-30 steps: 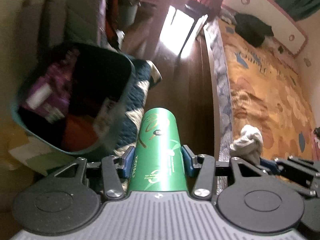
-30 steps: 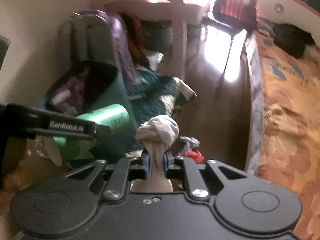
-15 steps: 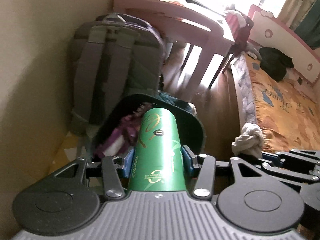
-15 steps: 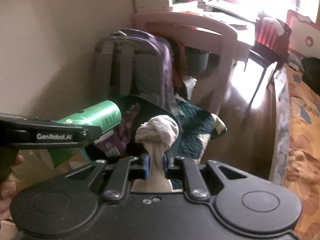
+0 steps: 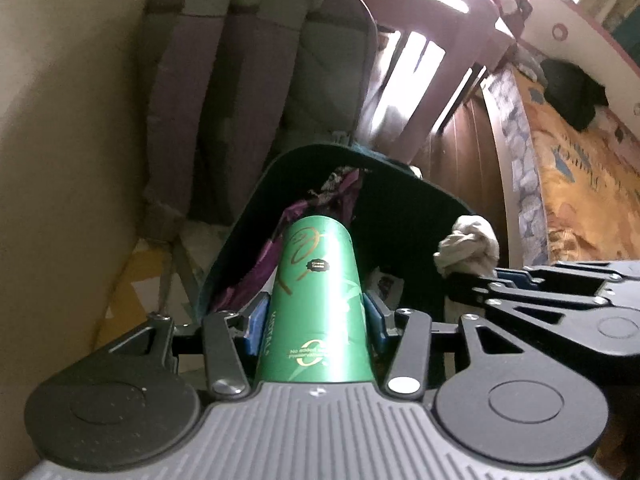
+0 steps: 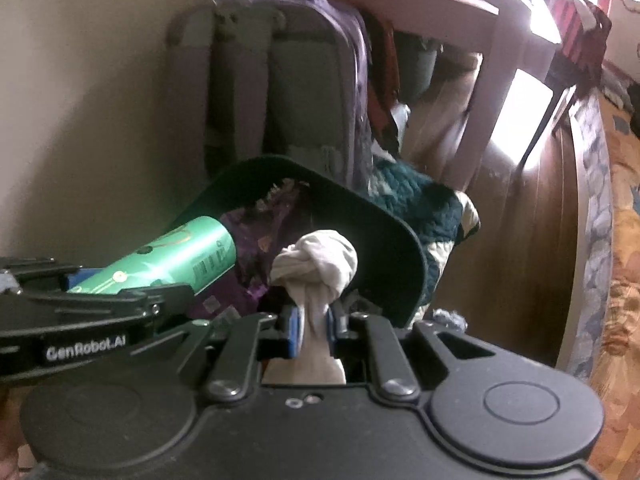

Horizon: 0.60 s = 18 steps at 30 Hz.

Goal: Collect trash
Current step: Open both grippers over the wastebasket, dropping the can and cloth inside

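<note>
My left gripper [image 5: 316,320] is shut on a green cylindrical can [image 5: 316,292], which points into the mouth of a dark green trash bin [image 5: 400,184]. The same green can [image 6: 176,256] shows at the left of the right wrist view, over the bin [image 6: 384,224]. My right gripper [image 6: 314,324] is shut on a knotted whitish rag [image 6: 316,264], held above the bin's opening; that rag [image 5: 468,244] also appears at the right in the left wrist view. Purple wrappers [image 5: 336,184] lie inside the bin.
A grey and purple backpack [image 5: 256,80] leans on the beige wall behind the bin. A dark teal quilted cloth [image 6: 408,200] lies right of the bin. A pink table [image 5: 432,12] stands behind, with a wooden floor and an orange patterned bedspread [image 5: 580,184] at the right.
Both grippers moved toward the bin and wall with their loads. The bin's mouth now sits directly under the can and the rag; the backpack looms larger.
</note>
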Tool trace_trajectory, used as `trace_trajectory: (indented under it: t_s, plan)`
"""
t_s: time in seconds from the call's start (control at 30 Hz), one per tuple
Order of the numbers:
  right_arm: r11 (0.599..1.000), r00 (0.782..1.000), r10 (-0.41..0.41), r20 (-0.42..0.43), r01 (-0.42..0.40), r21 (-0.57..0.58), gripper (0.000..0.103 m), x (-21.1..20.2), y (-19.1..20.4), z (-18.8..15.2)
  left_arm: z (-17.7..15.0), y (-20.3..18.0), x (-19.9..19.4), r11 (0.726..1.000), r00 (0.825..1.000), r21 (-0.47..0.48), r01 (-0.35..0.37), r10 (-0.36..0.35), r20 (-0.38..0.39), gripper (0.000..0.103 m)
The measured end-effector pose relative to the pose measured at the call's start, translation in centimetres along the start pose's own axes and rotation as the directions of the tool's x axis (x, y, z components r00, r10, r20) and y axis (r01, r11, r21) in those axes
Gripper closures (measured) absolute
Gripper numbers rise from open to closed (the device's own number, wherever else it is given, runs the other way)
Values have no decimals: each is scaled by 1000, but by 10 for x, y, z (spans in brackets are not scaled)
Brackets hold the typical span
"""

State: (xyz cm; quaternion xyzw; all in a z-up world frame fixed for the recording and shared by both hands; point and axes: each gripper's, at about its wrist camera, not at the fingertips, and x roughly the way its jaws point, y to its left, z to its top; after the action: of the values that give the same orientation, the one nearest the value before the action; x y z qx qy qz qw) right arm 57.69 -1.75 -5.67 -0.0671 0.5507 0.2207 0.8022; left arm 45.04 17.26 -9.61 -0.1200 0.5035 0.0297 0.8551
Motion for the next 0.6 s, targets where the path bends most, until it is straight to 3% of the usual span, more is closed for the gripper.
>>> trace_trajectory:
  t_s: [0.3, 0.6]
  plan:
    - [996, 998, -57, -41, 54, -74, 83, 37, 12, -2, -8, 8, 44, 1000, 994, -4, 29, -30, -107, 55]
    - [988, 993, -102, -55, 95, -117, 78, 42, 12, -8, -14, 3, 63, 998, 983, 29, 52, -46, -180, 54]
